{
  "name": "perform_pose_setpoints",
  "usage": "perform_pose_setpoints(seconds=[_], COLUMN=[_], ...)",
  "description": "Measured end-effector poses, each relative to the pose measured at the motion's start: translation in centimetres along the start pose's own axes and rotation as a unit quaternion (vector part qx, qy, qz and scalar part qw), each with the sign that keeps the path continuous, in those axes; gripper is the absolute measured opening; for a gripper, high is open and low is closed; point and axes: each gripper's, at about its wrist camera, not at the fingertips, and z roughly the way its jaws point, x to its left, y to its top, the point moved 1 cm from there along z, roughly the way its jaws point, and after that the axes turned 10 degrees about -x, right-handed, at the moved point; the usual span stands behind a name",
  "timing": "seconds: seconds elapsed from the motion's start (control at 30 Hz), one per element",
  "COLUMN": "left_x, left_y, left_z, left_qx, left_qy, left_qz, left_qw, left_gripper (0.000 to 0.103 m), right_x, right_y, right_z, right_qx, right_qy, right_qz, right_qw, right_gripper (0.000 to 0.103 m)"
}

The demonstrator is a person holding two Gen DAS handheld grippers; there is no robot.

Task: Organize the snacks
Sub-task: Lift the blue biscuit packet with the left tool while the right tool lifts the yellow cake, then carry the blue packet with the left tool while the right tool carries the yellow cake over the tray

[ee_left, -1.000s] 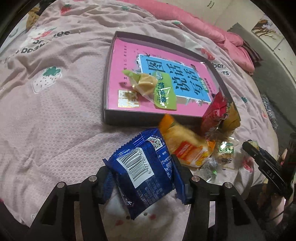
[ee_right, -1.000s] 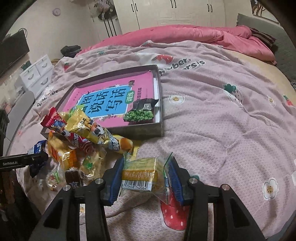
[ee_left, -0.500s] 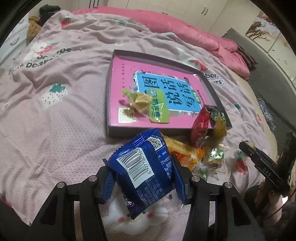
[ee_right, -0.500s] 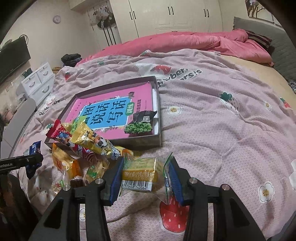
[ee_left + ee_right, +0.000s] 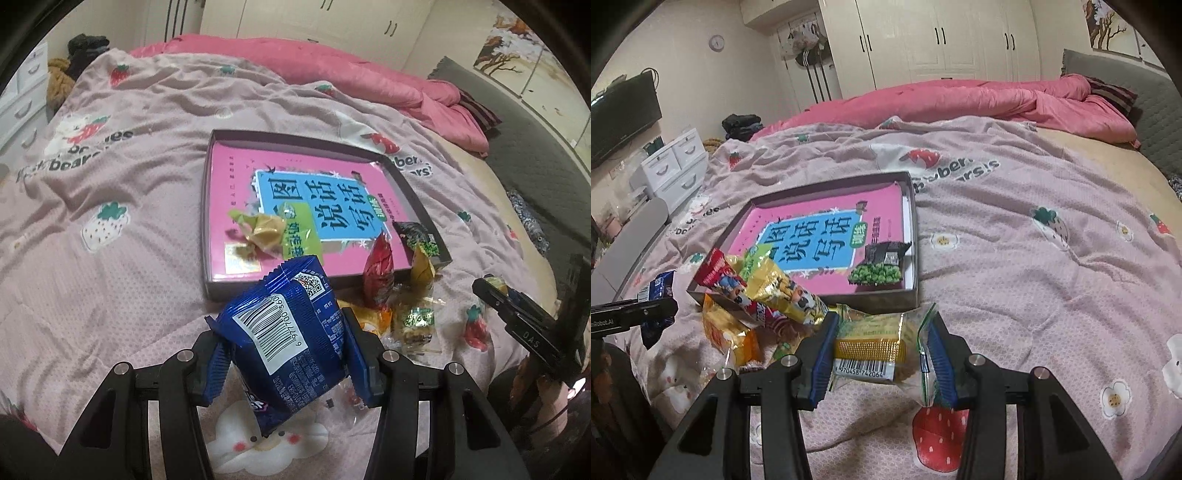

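Observation:
My left gripper (image 5: 286,354) is shut on a blue snack packet (image 5: 291,332) with a white barcode, held above the bedspread. My right gripper (image 5: 882,350) is shut on a clear-wrapped yellow snack (image 5: 873,349) with a barcode. Ahead lies a shallow grey box (image 5: 258,284) (image 5: 912,236) with a pink book inside. In the box rest a green-and-yellow packet (image 5: 280,232) and a dark packet of green peas (image 5: 881,267). A heap of loose snacks (image 5: 757,302) (image 5: 395,295) lies against the box's near edge. The other gripper shows in each view, the right (image 5: 517,325) and the left (image 5: 631,314).
A pink strawberry-print bedspread (image 5: 1034,229) covers the bed, with a bright pink duvet (image 5: 960,99) bunched at the far side. White drawers (image 5: 676,166) and a wall screen (image 5: 620,114) stand to the left. A grey headboard (image 5: 1145,110) is at the right.
The left gripper has risen with the blue packet, so the box and the snack heap look farther off. The right gripper has tilted up slightly, still holding its yellow snack.

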Motion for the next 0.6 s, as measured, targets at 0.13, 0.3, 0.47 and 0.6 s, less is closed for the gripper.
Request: perform_pose_setpoints(seconds=[0.13,0.3,0.47,0.6], left_x=[-0.2,-0.3,-0.3,-0.4], left_y=[0.4,0.9,1.5,1.8], left_z=[-0.2,-0.6,-0.4,-0.2], left_qx=[-0.006,-0.018,-0.021,-0.025], left_qy=[0.0,-0.005,-0.006,-0.006], left_qz=[0.002,0.002,-0.001,0.0], left_qw=[1.0,0.9998,0.9998,0.9997], left_gripper=[0.056,0.056,0.056,0.056], right_x=[0.0,-0.1,-0.3,-0.4], right_y=[0.4,0.8,1.1,1.3], right_z=[-0.3,-0.5,-0.6,-0.2], right_qx=[-0.011,-0.022,-0.029,-0.027], right_qy=[0.007,0.019,0.022,0.019], right_qz=[0.002,0.01,0.014,0.016], right_qw=[1.0,1.0,0.999,0.999], right_gripper=[0.047,0.047,0.047,0.047])
